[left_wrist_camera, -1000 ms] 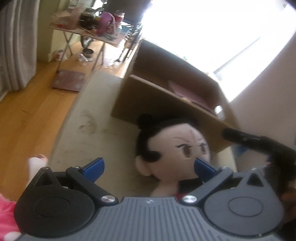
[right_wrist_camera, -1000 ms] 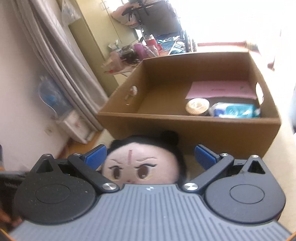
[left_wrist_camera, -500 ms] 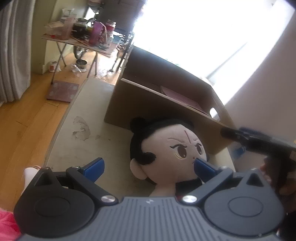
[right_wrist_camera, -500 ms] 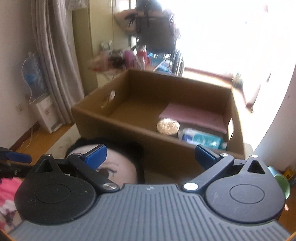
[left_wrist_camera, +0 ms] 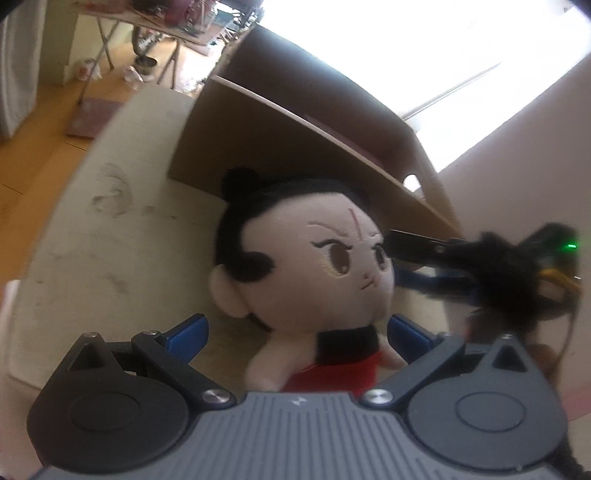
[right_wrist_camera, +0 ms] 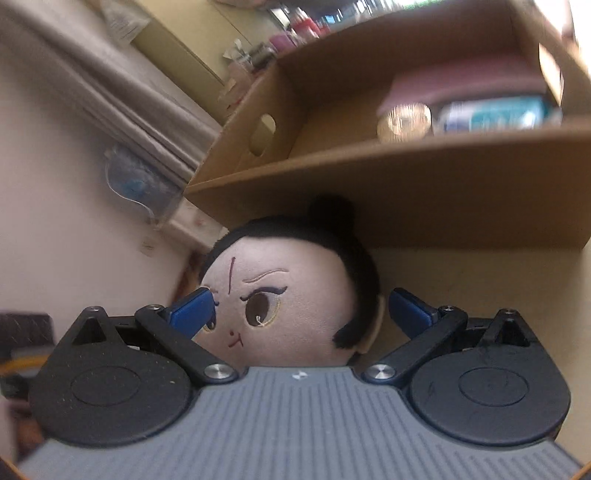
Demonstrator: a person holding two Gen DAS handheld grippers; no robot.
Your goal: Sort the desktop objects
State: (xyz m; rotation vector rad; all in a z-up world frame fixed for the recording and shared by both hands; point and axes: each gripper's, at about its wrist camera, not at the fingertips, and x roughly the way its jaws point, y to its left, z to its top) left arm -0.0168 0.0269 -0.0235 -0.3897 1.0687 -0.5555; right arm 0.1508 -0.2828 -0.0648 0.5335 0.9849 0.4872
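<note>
A plush doll [left_wrist_camera: 310,266] with black hair, a pale face and a red outfit lies on the beige tabletop [left_wrist_camera: 110,240] against the front wall of a cardboard box [left_wrist_camera: 258,140]. My left gripper [left_wrist_camera: 297,330] is open, its blue fingers on either side of the doll's body. My right gripper [right_wrist_camera: 301,310] is open around the doll's head [right_wrist_camera: 288,299], with the left finger at its forehead. The right gripper also shows in the left wrist view [left_wrist_camera: 480,258], at the doll's face.
The cardboard box [right_wrist_camera: 406,184] holds a pink sheet [right_wrist_camera: 461,85], a round woven item [right_wrist_camera: 404,120] and a blue packet [right_wrist_camera: 495,114]. A cluttered folding table [left_wrist_camera: 166,22] stands on the wood floor beyond the table's left edge. Curtains [right_wrist_camera: 122,85] hang at left.
Both grippers have moved closer to the doll. The right gripper swung back left and down, so the doll's head now sits between its fingers. The left gripper's fingers now flank the doll's body.
</note>
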